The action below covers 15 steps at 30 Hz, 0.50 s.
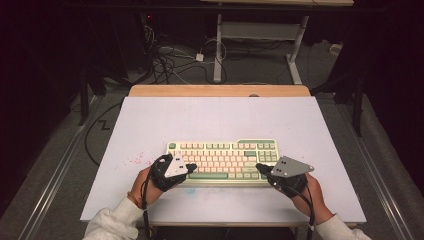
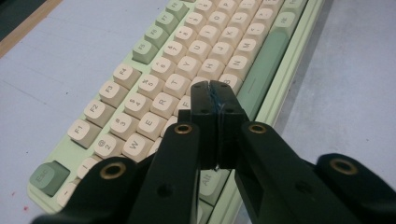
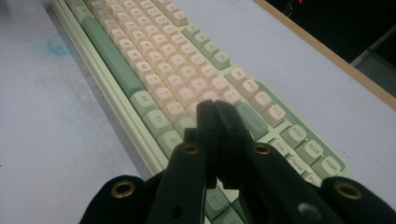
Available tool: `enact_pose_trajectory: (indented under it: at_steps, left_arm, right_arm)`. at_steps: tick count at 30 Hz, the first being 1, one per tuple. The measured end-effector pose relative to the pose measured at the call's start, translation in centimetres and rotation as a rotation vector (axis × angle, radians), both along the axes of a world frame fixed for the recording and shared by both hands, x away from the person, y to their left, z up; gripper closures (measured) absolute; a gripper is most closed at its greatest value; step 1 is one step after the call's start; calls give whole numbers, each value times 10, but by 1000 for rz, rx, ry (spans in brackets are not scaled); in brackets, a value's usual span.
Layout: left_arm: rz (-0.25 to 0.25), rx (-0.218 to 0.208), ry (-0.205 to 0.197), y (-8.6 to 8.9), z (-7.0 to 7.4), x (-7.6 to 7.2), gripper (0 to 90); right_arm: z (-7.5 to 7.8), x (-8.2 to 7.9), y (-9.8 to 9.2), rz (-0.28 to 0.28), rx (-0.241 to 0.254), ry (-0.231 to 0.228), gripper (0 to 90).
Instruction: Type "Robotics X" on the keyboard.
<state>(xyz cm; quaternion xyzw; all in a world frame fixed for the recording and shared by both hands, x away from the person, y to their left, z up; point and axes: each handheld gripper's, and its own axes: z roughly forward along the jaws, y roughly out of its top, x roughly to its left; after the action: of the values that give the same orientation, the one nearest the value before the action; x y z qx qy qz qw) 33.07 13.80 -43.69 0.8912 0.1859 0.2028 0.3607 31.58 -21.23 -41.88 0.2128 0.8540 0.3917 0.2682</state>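
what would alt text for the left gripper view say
Closed black tongs hang over the middle letter keys of a cream and green keyboard, nothing between them. The keyboard runs diagonally across a pale table, its green Esc key nearest the camera at lower left.

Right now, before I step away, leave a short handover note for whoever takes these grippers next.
Left gripper: shut, empty, tips over the keyboard letter keys, left half.
Right gripper: shut, empty, over the keys at the right end.
Keyboard lies flat near the front of the white table, space bar towards the person.
Done: both grippers positioned to press keys.
Left: the pressing itself; which keys are touched I cannot tell.
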Motion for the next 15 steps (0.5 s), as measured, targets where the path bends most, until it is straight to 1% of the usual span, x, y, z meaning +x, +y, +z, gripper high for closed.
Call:
enact_pose_trajectory:
  at_steps: [5,11,13,15]
  left_arm:
    - [9,-7,-3,4,2,0,871]
    - [23,-18,-5,10,4,1,870]
    - [26,-14,-7,11,5,1,871]
    - [33,-23,-5,13,5,1,871]
  right_arm:
    - [0,1,-1,-5,-1,4,897]
    - [-2,5,-1,-8,-8,27,897]
    - [-3,6,-1,-10,-11,32,897]
    - [-3,8,0,-12,-13,35,897]
